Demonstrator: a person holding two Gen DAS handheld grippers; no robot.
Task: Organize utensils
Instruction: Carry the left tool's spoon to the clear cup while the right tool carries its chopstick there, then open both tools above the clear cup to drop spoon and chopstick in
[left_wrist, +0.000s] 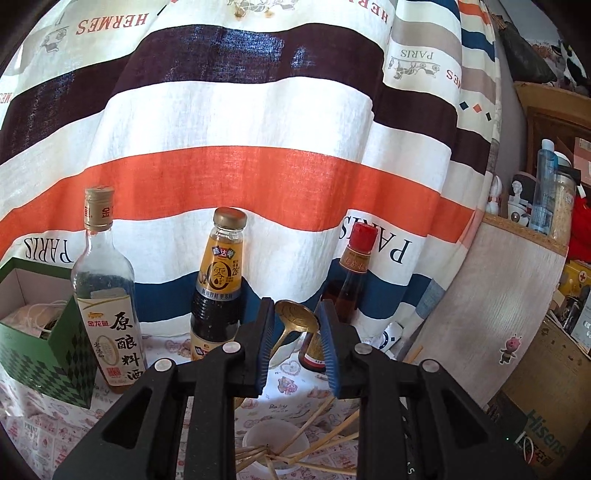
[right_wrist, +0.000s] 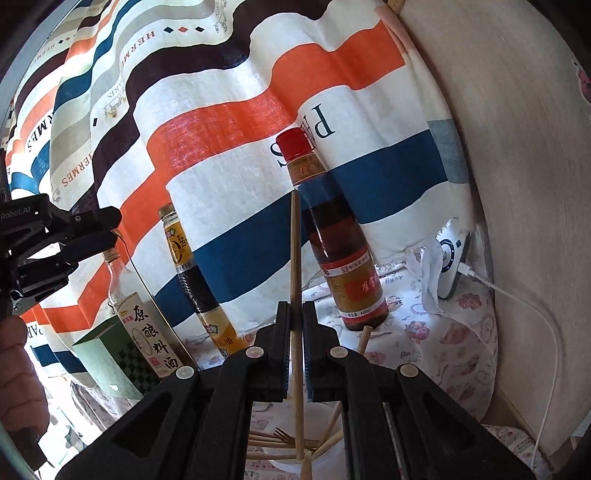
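The pale wooden chopstick (right_wrist: 295, 266) stands near upright, pinched in the closed jaws of the right gripper (right_wrist: 295, 325), its lower end reaching down to the white plastic cup (right_wrist: 325, 410) at the bottom of the right wrist view; held vertical like that, prob so it can drop straight in w/ the other thin wooden sticks (right_wrist: 332, 439) and the small fork (right_wrist: 282, 432) already leaning there. In the left wrist view the same white cup (left_wrist: 258, 435) sits low under the left gripper (left_wrist: 297, 345), sticks fanned out across its rim. That gripper's blue-padded jaws stand part open w/ nothing pressed between them; the gold metal spoon (left_wrist: 295, 317) seen through the gap looks to be behind, leaning in a white bowl, not gripped, so likely the next pick. Behind, on the cartoon-print cloth of the counter (left_wrist: 295, 384), three bottles stand in a row against the striped curtain (left_wrist: 236, 177): clear cooking-wine bottle (left_wrist: 105, 291), dark soy-sauce bottle w/ yellow label (left_wrist: 218, 284), amber red-capped bottle (right_wrist: 332, 236). A green checked box (left_wrist: 40, 332) sits at far left, a white charger w/ cable (right_wrist: 452, 258) at right.
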